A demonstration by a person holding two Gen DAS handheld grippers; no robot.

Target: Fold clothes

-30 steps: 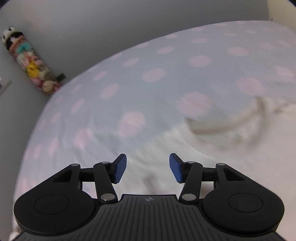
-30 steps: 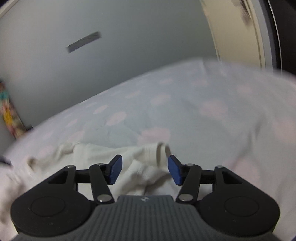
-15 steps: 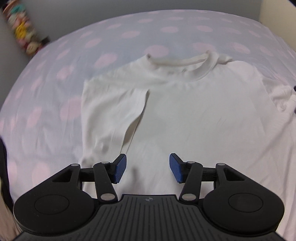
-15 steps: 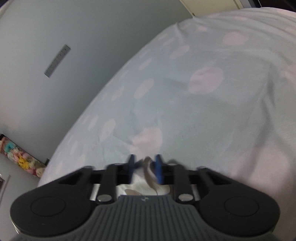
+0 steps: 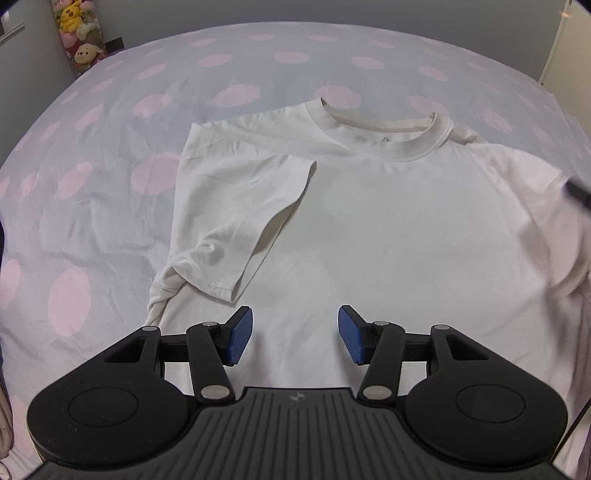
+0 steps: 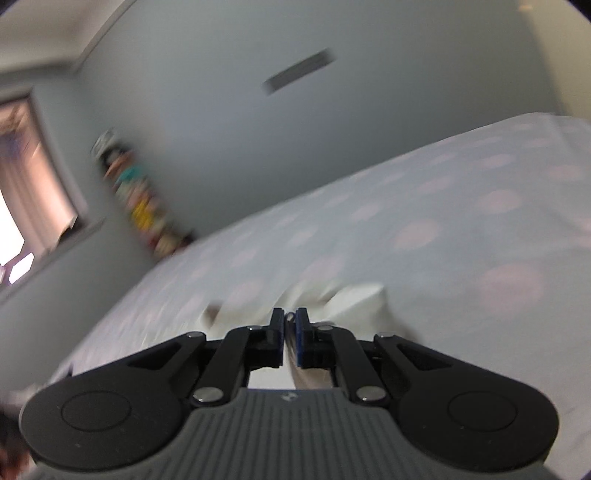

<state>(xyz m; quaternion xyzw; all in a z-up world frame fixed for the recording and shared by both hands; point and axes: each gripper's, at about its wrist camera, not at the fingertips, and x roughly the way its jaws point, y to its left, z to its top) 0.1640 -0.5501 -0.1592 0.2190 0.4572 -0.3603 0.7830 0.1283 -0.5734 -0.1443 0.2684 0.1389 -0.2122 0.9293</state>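
Because the white T-shirt [image 5: 369, 229] is thin knit cotton, I judge it light, limp and quick to slump or wrinkle, not slippery and not fragile, so it wants taking by a seam or hem, at a shoulder, a sleeve cuff or the bottom corner, with a shallow pinch that gathers only the layers meant to travel; it lies face up on the bed [image 5: 110, 129], collar [image 5: 384, 133] toward the far edge and its body running down to the near edge, one sleeve [image 5: 240, 206] already turned in over the chest while the side below it is bunched into a twist; the left tongs [image 5: 295, 334] hang half-wide and empty over the lower body of the shirt, touching nothing that I can see; the right tongs [image 6: 290, 332] are closing, nearly together, with a fold of white cloth nipped between the pads and lifted off the bed, though the blur hides which part of the shirt it is; a second ago the left view was smeared and showed only the collar, and half a second ago the shirt sat nearer the middle of the frame, whereas now it sits further right and closer; the right tongs stood wide over a rumpled sleeve then, and their view has since tipped up toward the wall [image 6: 332, 147] and the row of soft toys [image 5: 79, 33].
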